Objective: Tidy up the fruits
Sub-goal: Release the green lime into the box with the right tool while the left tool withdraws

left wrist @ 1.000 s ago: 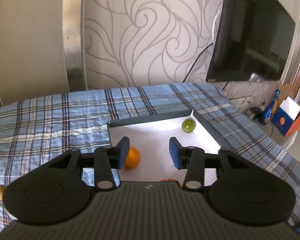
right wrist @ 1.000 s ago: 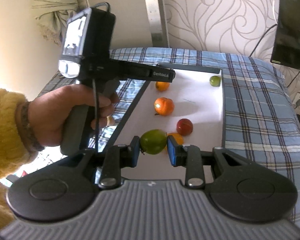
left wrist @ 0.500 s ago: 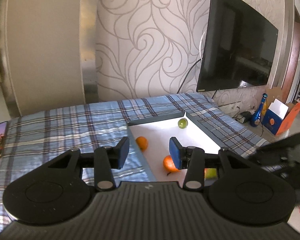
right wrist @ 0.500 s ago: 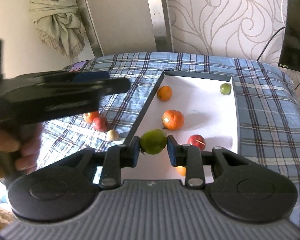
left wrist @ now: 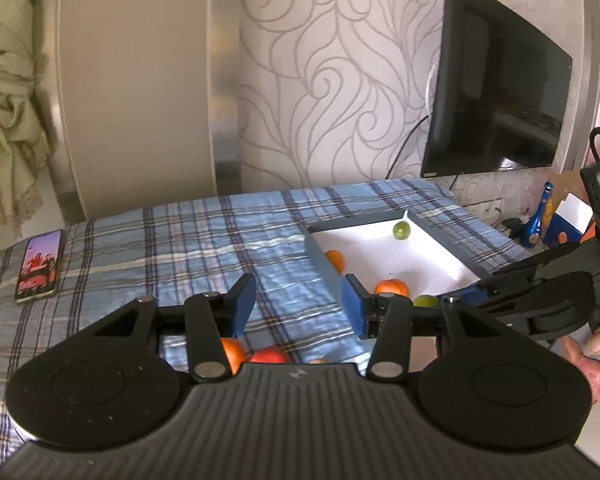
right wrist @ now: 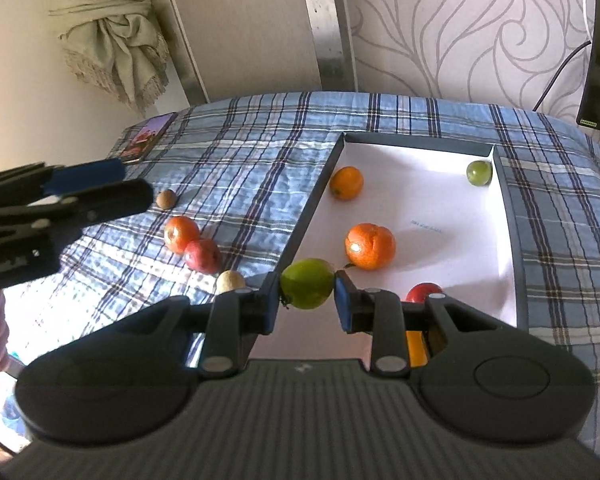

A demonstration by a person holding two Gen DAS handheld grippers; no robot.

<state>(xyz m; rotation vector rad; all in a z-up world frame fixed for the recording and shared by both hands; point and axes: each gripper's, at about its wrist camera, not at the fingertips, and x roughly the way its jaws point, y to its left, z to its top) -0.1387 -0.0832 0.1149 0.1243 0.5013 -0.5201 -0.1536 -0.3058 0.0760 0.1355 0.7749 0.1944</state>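
My right gripper (right wrist: 307, 290) is shut on a green fruit (right wrist: 307, 289), which hangs over the near left rim of the white tray (right wrist: 420, 200). In the tray lie a big orange (right wrist: 370, 246), a small orange (right wrist: 346, 183), a small green fruit (right wrist: 479, 173) and a red apple (right wrist: 422, 292). My left gripper (left wrist: 298, 300) hovers over the plaid bedspread left of the tray, jaws opening, nothing between them. Just below it lie an orange (left wrist: 233, 354) and a red fruit (left wrist: 268, 357).
A pale round fruit (right wrist: 230, 281) and a small brown one (right wrist: 166, 199) also lie on the bedspread (right wrist: 260, 168). A phone (left wrist: 39, 266) rests near its far left edge. A wall television (left wrist: 496, 108) hangs at the right, and a bottle (left wrist: 538, 220) stands beyond the bed.
My left gripper has swung left, from over the tray to over the bedspread, and its jaws stand a little wider. The right gripper, still holding the green fruit, has shifted slightly toward the tray's left rim.
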